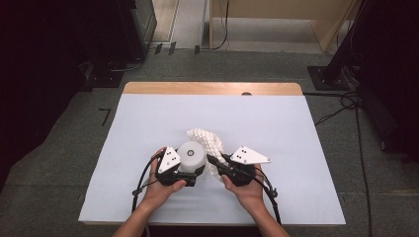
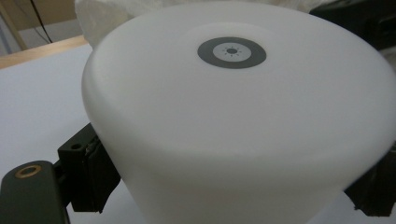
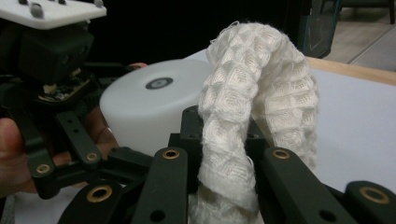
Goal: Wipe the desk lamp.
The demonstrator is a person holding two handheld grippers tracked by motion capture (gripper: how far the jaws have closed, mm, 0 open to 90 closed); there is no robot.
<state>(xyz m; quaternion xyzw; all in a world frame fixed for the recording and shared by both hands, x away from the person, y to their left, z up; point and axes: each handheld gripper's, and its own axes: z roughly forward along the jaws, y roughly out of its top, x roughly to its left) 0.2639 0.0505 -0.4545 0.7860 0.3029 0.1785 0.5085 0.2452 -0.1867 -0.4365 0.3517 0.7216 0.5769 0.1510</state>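
The left gripper (image 1: 190,173) is clamped on the white lamp (image 1: 191,156) near the table's (image 1: 306,148) front edge; the right gripper (image 3: 219,154) pinches the cloth (image 3: 254,93) just beside it. A hard rub could twist the smooth lamp loose — or the bunched cloth could slip from its narrow pinch.

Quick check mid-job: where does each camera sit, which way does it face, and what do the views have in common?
High view: above the person's side, looking forward and down on the table; both forearms, left gripper and right gripper show.
Left gripper view: rides the left gripper, facing the white round lamp clamped between its jaws.
Right gripper view: rides the right gripper, facing the waffle cloth pinched in its jaws; the left gripper and fingers show beyond.
Shared: lamp and cloth appear in all three.
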